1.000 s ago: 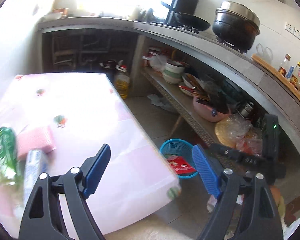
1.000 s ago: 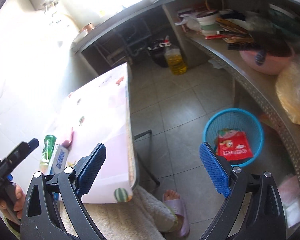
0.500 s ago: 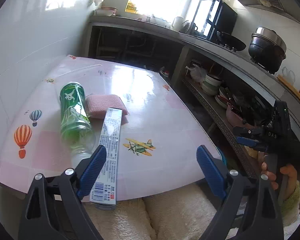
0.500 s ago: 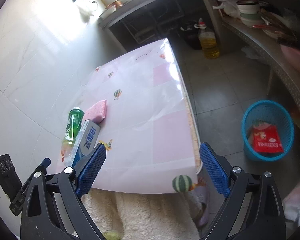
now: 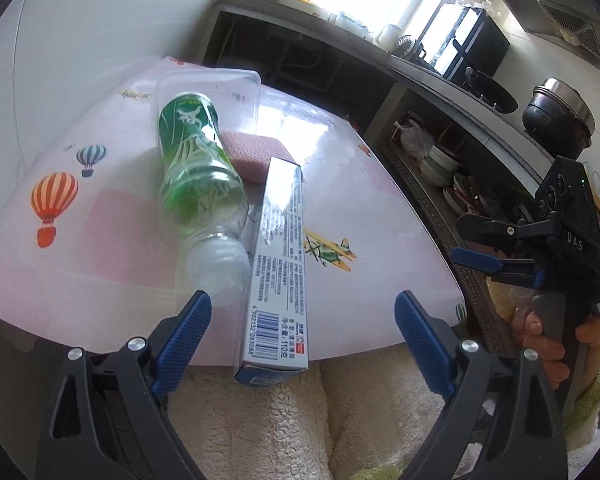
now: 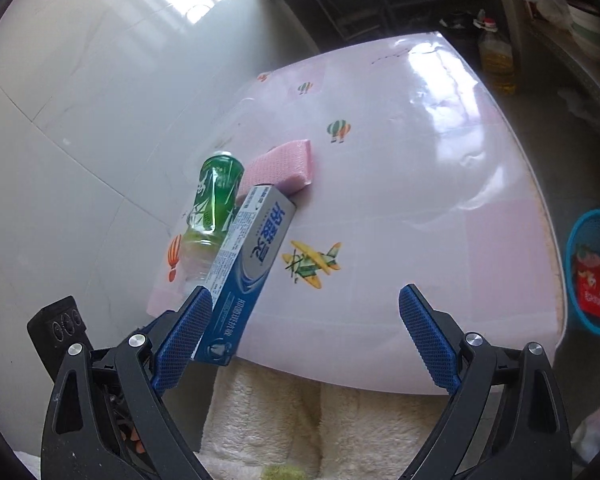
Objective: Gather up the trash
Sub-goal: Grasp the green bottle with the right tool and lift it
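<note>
From the left wrist we hold the left gripper agape over the box, bottle at ten o'clock and apt to roll if nudged; from the right wrist, the right gripper gapes empty, bin at three o'clock.

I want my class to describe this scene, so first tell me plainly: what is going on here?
A person holds a gripper in each hand over a pink table, clearing up trash. Both the left gripper and right gripper are open and hold nothing; the left jaws have just been opening. A toothpaste box, a green bottle lying on its side and a pink sponge wait on the table. A blue bin on the floor already holds a red packet.
</note>
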{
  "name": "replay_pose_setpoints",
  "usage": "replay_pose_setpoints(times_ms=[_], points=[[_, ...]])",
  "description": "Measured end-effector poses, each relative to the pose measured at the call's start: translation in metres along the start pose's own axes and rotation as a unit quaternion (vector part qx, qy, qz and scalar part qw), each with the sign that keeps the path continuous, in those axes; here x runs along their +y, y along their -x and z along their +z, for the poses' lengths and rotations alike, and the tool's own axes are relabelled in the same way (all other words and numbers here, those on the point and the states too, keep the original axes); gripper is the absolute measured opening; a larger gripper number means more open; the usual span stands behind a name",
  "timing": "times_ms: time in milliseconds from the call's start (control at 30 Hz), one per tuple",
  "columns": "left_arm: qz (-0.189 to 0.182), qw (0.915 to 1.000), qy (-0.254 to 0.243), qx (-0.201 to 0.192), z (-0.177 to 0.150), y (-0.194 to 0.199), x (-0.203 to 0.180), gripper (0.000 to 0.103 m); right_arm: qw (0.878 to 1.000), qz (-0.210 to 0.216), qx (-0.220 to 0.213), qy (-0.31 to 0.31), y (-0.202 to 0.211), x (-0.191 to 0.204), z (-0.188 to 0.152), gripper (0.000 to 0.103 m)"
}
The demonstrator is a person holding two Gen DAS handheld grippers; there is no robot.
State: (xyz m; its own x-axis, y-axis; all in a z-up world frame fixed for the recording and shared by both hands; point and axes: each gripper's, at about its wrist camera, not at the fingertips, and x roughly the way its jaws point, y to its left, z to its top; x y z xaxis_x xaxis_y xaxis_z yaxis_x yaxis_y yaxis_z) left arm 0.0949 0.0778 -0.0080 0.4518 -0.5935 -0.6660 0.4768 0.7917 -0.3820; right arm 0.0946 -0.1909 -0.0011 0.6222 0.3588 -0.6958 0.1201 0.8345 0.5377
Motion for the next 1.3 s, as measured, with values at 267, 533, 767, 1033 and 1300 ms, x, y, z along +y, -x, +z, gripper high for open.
replay_pose_setpoints(times_ms=[267, 533, 767, 1033, 1300], points=[[-0.012, 0.9998, 0.015, -0.007, -0.001, 0.005, 0.017, 0.091, 0.999, 0.030, 0.042, 0.013, -0.040, 0.034, 0.011, 0.090], [0.008, 0.9965, 0.056, -0.062, 0.031, 0.030, 0.057, 0.091, 0.997, 0.032, 0.039, 0.053, -0.054, 0.067, 0.024, 0.090], [0.003, 0.9948, 0.088, -0.050, 0.021, 0.029, 0.077, 0.091, 0.986, 0.043, 0.078, 0.138, -0.099, 0.128, 0.068, 0.090], [-0.001, 0.9941, 0.095, -0.053, 0.017, 0.033, 0.079, 0.091, 0.963, -0.045, 0.187, 0.188, -0.190, 0.153, 0.086, 0.085], [0.000, 0.9932, 0.104, -0.051, 0.014, 0.032, 0.086, 0.091, 0.956, -0.033, 0.240, 0.164, -0.212, 0.149, 0.083, 0.065]])
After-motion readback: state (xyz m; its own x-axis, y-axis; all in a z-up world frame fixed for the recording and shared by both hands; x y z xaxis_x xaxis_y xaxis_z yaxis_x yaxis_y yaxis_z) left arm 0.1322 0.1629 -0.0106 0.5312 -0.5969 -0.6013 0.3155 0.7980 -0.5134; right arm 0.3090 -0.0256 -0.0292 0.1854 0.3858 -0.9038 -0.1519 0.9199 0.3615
